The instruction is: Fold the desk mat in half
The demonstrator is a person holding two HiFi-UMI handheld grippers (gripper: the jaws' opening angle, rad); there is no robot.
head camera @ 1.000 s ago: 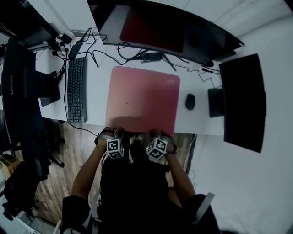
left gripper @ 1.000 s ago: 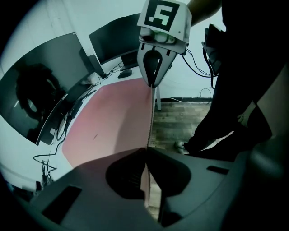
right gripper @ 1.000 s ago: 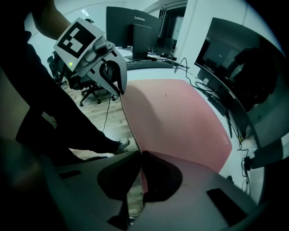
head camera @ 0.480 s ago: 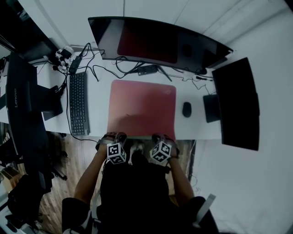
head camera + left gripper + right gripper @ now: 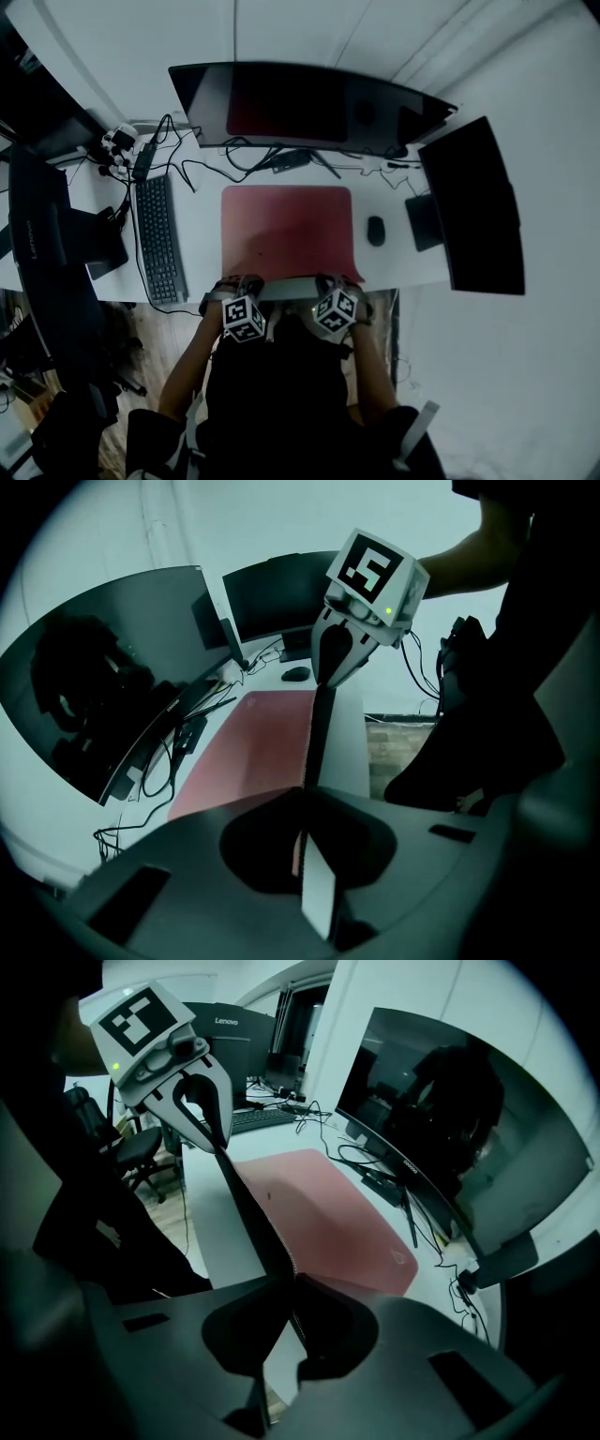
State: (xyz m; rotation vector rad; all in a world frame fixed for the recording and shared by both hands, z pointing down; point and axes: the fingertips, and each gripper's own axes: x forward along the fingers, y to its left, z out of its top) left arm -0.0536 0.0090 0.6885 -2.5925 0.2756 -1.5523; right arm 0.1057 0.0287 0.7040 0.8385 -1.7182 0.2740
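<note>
Clamped the desk mat [image 5: 286,225] along its near edge with both grippers. Pinched it near the left corner in the left gripper [image 5: 302,794], fingers drawn almost together on the thin sheet, with nothing else between them. Pinched it the same way near the right corner in the right gripper [image 5: 292,1279], fingers clenched on the mat's edge. Held that near edge raised off the counter [image 5: 202,234] above its front edge, stretched in a straight line from one gripper to the other, with a strip of pale underside showing. Lay flat and red side up over the middle of the counter otherwise, far edge close to the foot of the curved monitor [image 5: 300,108]. Shared the counter with a keyboard [image 5: 157,239] toward the left end, a mouse [image 5: 376,231] just beside the mat's right edge, and a second dark monitor [image 5: 473,211] at the right end.
</note>
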